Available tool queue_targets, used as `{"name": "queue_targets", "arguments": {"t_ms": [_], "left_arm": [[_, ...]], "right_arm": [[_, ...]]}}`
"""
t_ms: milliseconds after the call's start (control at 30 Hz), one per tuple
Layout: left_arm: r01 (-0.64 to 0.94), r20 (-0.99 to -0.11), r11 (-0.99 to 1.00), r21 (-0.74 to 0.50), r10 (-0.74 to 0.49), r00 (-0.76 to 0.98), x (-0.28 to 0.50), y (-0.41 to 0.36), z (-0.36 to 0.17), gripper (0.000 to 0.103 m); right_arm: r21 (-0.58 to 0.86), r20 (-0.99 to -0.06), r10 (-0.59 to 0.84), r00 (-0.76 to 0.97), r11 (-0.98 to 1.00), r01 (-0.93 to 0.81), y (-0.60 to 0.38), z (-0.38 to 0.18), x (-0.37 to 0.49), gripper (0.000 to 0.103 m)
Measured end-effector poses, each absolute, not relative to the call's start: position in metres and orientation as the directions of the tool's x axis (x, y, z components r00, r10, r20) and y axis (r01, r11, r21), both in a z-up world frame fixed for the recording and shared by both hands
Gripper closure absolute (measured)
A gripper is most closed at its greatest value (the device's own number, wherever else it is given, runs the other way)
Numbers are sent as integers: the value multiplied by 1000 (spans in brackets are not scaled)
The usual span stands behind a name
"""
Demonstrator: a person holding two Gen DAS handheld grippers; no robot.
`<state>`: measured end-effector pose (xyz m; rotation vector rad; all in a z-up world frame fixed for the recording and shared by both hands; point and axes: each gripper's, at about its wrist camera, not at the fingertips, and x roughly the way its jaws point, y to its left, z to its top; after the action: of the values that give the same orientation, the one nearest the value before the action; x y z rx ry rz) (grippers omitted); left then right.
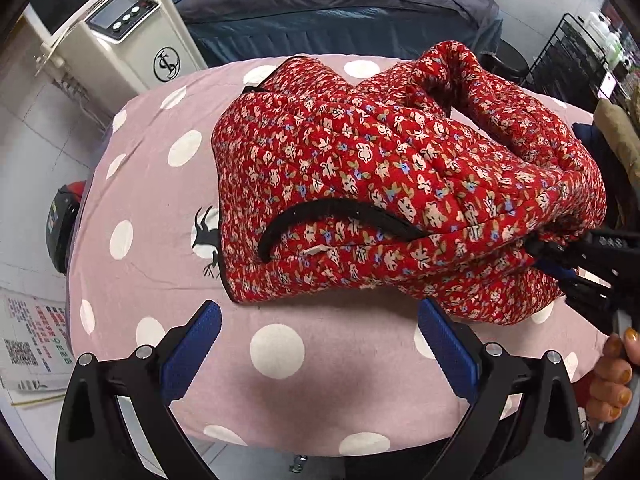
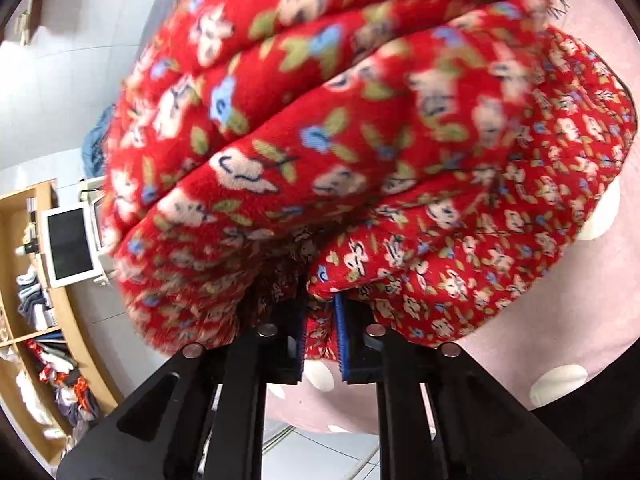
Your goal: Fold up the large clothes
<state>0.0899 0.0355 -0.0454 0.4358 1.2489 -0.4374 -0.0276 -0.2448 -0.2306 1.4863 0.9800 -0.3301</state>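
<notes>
A red quilted garment (image 1: 360,184) with a small flower print and black trim lies bunched on a round table under a pink cloth with white dots (image 1: 168,200). My left gripper (image 1: 320,320) hangs open just in front of the garment's near hem, its blue pads (image 1: 200,344) empty. My right gripper (image 1: 560,256) comes in from the right, shut on a fold at the garment's right edge. In the right wrist view the red garment (image 2: 340,140) fills the frame, and the right gripper (image 2: 320,320) has a strip of the fabric pinched between its blue pads (image 2: 342,336).
A white machine with a screen and buttons (image 1: 124,28) stands behind the table on the left. A bed with dark blue covers (image 1: 340,4) lies beyond. A black wire rack (image 1: 572,52) is at the right. A hand with painted nails (image 1: 612,376) holds the right gripper. Wooden shelves (image 2: 36,320) hold clothes.
</notes>
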Motion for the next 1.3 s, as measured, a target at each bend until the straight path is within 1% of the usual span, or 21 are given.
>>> {"name": "queue_targets", "arguments": {"t_ms": [67,100,167,200,233,267,300,333,400,533,700,733,767,800,867,900,1000,1067,1133,1233,1300], "left_arm": [[560,-957,825,79,-94,273,94,30,-42,7],[567,-955,820,77,-104,279,96,28,-40,7],[587,-948,806,73,-127,293,100,21,-35,7],[599,-944,797,76,-137,301,103,15,-33,7],[608,-940,790,79,-145,310,105,10,-30,7],[613,-936,786,79,-154,317,107,6,-28,7],[620,-929,781,73,-172,327,108,2,-25,7],[623,-924,779,71,-183,334,109,0,-23,7],[621,-919,781,67,-194,343,112,-3,-22,7],[603,-919,796,51,-199,340,116,9,-30,7],[554,-922,830,54,-171,346,119,45,-43,7],[547,-924,835,57,-164,347,120,51,-45,7],[543,-925,838,62,-156,347,122,57,-46,7],[539,-925,839,70,-148,350,123,64,-46,7],[539,-921,838,86,-139,363,126,72,-45,7],[538,-917,837,99,-134,377,128,76,-42,7],[538,-911,836,106,-135,390,137,81,-37,7],[542,-910,835,92,-151,387,145,80,-33,7],[552,-908,832,53,-189,373,153,75,-25,7],[588,-898,809,6,-254,358,165,58,-9,7],[626,-886,779,5,-287,364,171,43,2,7]], "right_arm": [[680,-715,370,593,170,713,-235,-220,-32,91],[681,-712,383,589,170,713,-232,-217,-34,90],[671,-724,352,593,158,725,-228,-210,-43,90],[667,-731,330,596,165,727,-227,-205,-47,89],[663,-737,319,596,171,728,-226,-201,-49,85],[658,-741,314,593,166,734,-225,-196,-49,53],[669,-729,305,612,131,732,-222,-194,-52,11],[693,-705,286,649,84,716,-227,-189,-54,5],[710,-677,282,680,8,704,-228,-189,-57,5],[737,-631,314,710,-44,674,-223,-187,-30,5],[734,-637,329,697,-18,679,-208,-183,36,7],[721,-657,318,683,1,693,-212,-183,50,11],[705,-682,303,665,31,709,-213,-190,60,30],[699,-696,301,652,75,711,-215,-195,69,59],[714,-677,315,665,60,698,-216,-203,65,72],[738,-647,333,686,47,673,-217,-204,59,79],[776,-614,370,698,121,619,-219,-195,36,85],[778,-611,379,694,131,614,-223,-187,-3,86],[767,-627,372,684,140,626,-229,-181,-36,86],[698,-709,315,631,192,689,-243,-174,-101,87],[639,-763,266,588,182,747,-254,-172,-145,87]]}}
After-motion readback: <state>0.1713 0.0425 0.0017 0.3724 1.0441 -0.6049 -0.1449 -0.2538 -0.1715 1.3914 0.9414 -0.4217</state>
